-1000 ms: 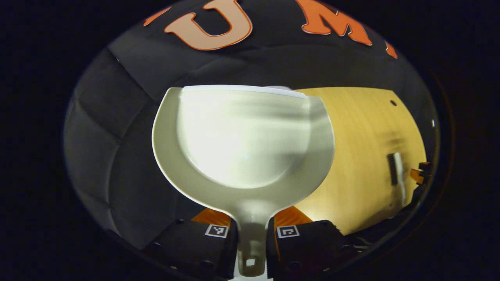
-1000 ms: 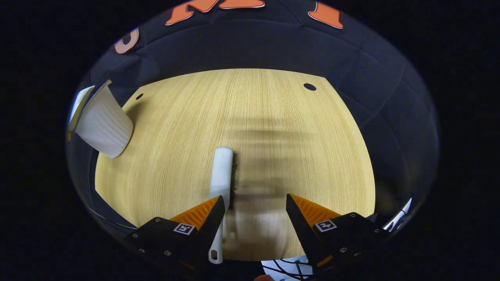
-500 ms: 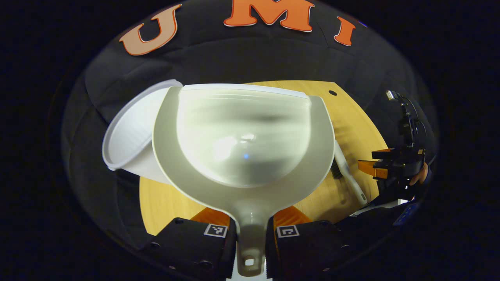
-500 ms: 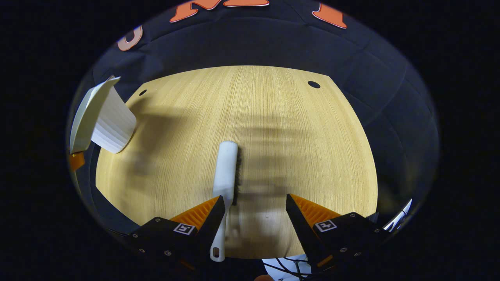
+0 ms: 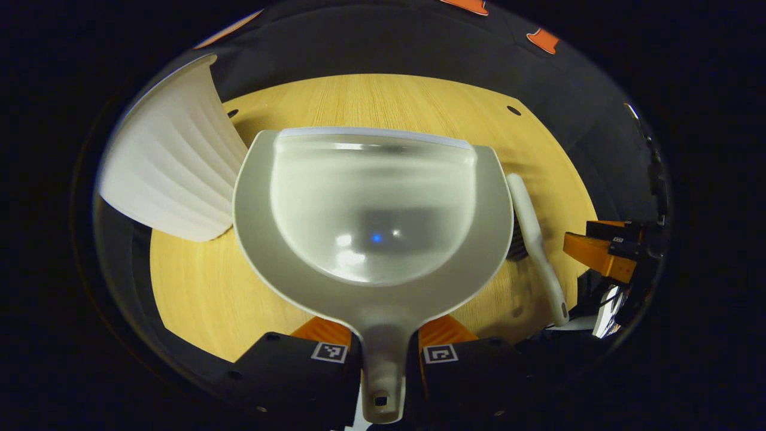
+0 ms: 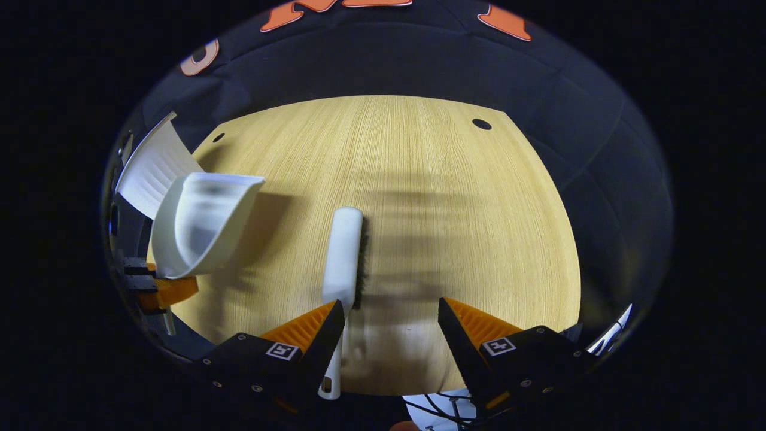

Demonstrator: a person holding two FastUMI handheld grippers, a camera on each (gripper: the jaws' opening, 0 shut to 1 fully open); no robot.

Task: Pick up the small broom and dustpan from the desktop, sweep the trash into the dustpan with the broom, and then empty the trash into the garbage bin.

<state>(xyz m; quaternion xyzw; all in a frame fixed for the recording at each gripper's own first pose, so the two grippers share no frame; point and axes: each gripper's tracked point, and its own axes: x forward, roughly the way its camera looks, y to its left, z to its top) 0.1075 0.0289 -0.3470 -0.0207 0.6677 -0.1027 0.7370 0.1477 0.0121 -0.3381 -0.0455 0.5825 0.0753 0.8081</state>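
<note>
A: Starting at the left, what's there?

B: In the left gripper view, a white ribbed plastic garbage bin (image 5: 170, 173) sits at the left edge of the pale wooden desktop (image 5: 197, 299). Next to it, the left gripper (image 5: 385, 350) has both fingers clamped on the handle of the grey-white plastic dustpan (image 5: 372, 209), held above the wood with its scoop looking bare.

A: And further right?

B: The small white broom with dark bristles (image 6: 343, 251) lies flat on the desktop, handle toward the right gripper (image 6: 392, 323). That gripper's jaws stand wide apart and hold nothing; the broom handle runs just by its left finger.

A: So which step is this?

B: I see no trash on the wood, and the dustpan looks emptied, so I'd judge this the close of the task, with the broom already set down.

A: Next move?

B: Probably lowering the dustpan onto the desktop beside the broom, clear of the bin, then opening the left jaws.
</note>
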